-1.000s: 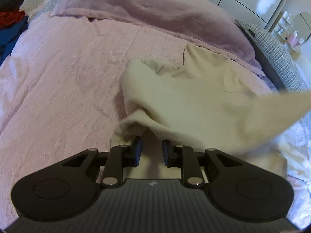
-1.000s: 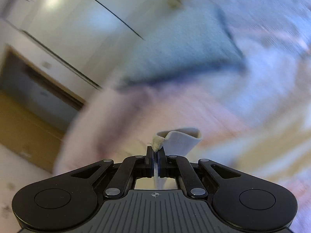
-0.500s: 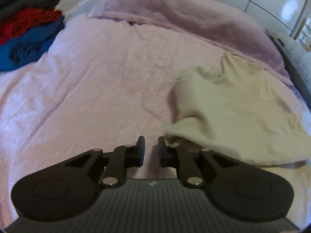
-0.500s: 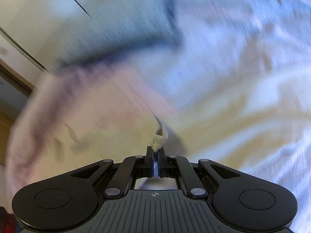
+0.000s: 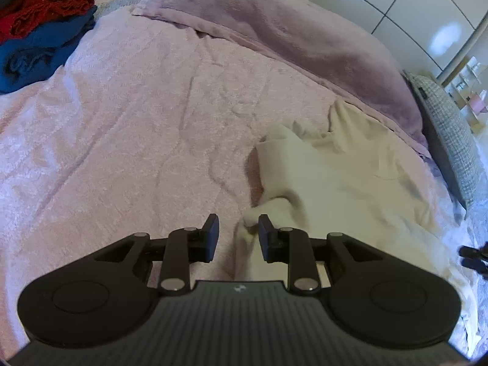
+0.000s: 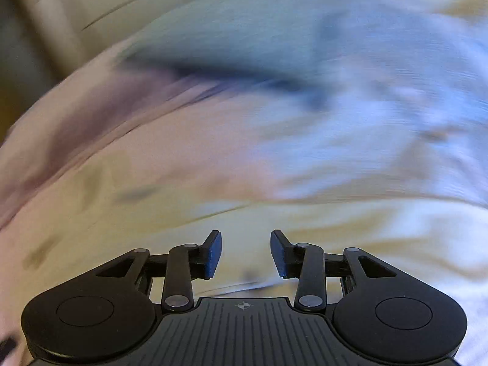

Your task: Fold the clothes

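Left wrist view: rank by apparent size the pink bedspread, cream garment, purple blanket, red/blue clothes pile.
1. pink bedspread, fills most of the frame
2. cream garment and purple blanket: look alike in area, and the garment lies nearer the camera, so not ranked
3. red/blue clothes pile, cut off at the frame edge

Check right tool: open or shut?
Open. The right tool has its two pads wide apart with nothing between them; blurred cream garment lies beyond.
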A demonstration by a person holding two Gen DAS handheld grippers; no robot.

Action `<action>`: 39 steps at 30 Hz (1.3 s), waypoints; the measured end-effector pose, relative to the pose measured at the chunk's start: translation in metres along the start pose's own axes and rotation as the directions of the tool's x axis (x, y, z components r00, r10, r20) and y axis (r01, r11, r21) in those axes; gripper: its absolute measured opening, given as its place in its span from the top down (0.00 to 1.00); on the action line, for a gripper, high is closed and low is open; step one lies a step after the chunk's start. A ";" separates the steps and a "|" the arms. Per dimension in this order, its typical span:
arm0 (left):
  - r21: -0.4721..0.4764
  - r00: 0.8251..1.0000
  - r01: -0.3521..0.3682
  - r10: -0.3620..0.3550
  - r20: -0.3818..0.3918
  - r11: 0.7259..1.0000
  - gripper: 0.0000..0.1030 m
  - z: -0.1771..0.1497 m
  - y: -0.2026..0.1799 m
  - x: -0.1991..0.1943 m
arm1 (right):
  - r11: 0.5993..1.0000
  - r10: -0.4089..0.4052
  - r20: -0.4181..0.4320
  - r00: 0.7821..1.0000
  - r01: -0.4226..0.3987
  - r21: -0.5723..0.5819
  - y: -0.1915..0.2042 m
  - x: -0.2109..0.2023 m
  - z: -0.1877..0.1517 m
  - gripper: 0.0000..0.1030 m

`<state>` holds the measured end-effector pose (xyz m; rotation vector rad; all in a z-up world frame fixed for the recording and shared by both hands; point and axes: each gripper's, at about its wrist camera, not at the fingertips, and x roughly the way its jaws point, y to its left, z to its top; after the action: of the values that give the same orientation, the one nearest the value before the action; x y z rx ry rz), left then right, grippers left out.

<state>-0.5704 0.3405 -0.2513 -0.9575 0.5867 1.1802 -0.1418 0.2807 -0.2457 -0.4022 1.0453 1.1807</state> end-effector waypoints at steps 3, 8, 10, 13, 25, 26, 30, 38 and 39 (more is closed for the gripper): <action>-0.012 1.000 -0.010 0.010 -0.021 1.000 0.78 0.018 0.008 0.006 | 0.975 0.122 -0.106 0.987 -0.140 -0.175 0.055 0.019 -0.002 0.62; 0.013 0.996 0.057 -0.056 -0.072 0.998 0.78 0.076 0.018 0.029 | 0.945 0.236 -0.260 0.936 -0.283 -0.164 0.126 0.045 -0.045 0.62; 0.025 0.991 0.084 -0.081 -0.106 0.996 0.78 0.098 0.020 0.037 | 0.953 0.239 -0.295 0.925 -0.282 -0.112 0.143 0.055 -0.066 0.62; 0.065 0.986 0.102 -0.092 -0.137 0.993 0.78 0.107 0.022 0.039 | 0.981 0.176 -0.242 0.954 -0.191 -0.039 0.146 0.059 -0.082 0.63; -0.086 0.933 0.164 -0.183 -0.309 0.983 0.77 0.055 0.056 0.051 | 0.982 0.129 -0.236 0.963 -0.158 -0.108 0.166 0.075 -0.050 0.62; -0.070 0.936 0.164 -0.178 -0.303 0.984 0.77 0.060 0.056 0.051 | 0.982 0.129 -0.244 0.961 -0.158 -0.100 0.169 0.073 -0.057 0.62; 0.006 0.946 0.185 -0.177 -0.273 0.983 0.77 0.096 0.054 0.053 | 0.980 0.190 -0.300 0.935 -0.198 0.003 0.182 0.061 -0.095 0.62; 0.073 0.923 0.221 -0.184 -0.339 0.973 0.77 0.124 0.056 0.057 | 0.938 0.343 -0.290 0.893 -0.308 0.162 0.232 0.055 -0.154 0.62; 0.084 0.919 0.228 -0.186 -0.347 0.970 0.77 0.127 0.056 0.058 | 0.934 0.351 -0.265 0.898 -0.316 0.165 0.239 0.056 -0.157 0.62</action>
<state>-0.6170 0.4837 -0.2526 -1.0955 0.8006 0.7845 -0.4254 0.2866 -0.3116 -0.3148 1.4789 1.3827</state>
